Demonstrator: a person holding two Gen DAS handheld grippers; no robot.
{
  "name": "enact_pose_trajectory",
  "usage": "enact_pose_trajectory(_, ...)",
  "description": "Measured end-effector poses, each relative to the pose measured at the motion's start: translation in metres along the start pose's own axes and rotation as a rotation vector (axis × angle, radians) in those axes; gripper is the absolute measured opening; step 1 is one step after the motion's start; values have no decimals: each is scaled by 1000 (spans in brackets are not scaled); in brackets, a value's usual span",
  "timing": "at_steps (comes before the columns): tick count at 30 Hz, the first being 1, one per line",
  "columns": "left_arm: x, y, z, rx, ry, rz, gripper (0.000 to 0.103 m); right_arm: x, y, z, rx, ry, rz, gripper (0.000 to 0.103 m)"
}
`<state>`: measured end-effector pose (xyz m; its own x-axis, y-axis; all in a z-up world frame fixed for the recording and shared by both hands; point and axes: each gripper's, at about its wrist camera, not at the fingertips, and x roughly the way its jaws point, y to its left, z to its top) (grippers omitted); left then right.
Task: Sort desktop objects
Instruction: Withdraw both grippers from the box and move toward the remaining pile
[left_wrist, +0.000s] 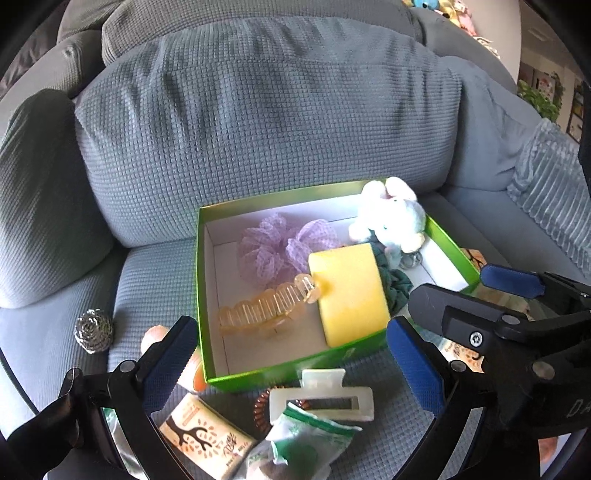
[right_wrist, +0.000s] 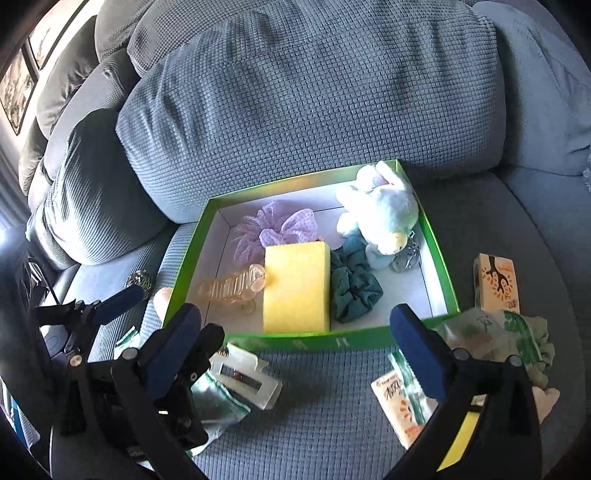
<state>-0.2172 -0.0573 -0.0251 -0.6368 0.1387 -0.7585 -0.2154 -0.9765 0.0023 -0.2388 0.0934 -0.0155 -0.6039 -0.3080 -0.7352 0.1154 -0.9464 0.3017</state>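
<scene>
A green box (left_wrist: 201, 295) (right_wrist: 192, 254) sits on the sofa seat. It holds a yellow sponge (left_wrist: 347, 291) (right_wrist: 297, 288), a lilac scrunchie (left_wrist: 273, 247) (right_wrist: 277, 227), a dark green scrunchie (left_wrist: 397, 288) (right_wrist: 352, 288), an amber hair claw (left_wrist: 266, 306) (right_wrist: 231, 286) and a plush toy with key rings (left_wrist: 391, 218) (right_wrist: 384, 218). My left gripper (left_wrist: 291, 363) (right_wrist: 122, 299) is open and empty above a white hair claw (left_wrist: 321, 400) (right_wrist: 245, 374) in front of the box. My right gripper (right_wrist: 295, 350) (left_wrist: 476, 291) is open and empty at the box's front edge.
Around the box lie orange-print cartons (left_wrist: 205, 437) (right_wrist: 496, 282) (right_wrist: 400, 410), green-white packets (left_wrist: 310, 439) (right_wrist: 495, 334) (right_wrist: 218, 406), a brown coil tie (left_wrist: 260, 408), a steel scourer (left_wrist: 94, 330) and an orange object (left_wrist: 195, 369). A big grey cushion (left_wrist: 258, 122) stands behind the box.
</scene>
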Motion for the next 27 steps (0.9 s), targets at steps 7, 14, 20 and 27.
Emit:
enact_pose_trajectory(7, -21, -14, -11, 39, -25, -11, 101, -19, 0, -16, -8, 1, 7, 103)
enact_pose_trajectory(14, -39, -35, -28, 100, -53, -15, 101, -36, -2, -32, -7, -6, -7, 103)
enact_pose_trajectory(20, -48, -52, -43, 127, -53, -53, 101, -56, -7, -50, -10, -38, -52, 103)
enact_pose_trajectory(27, -57, -80, -59, 162, -50, -136, 101, -74, -22, -72, 13, -49, -118, 103)
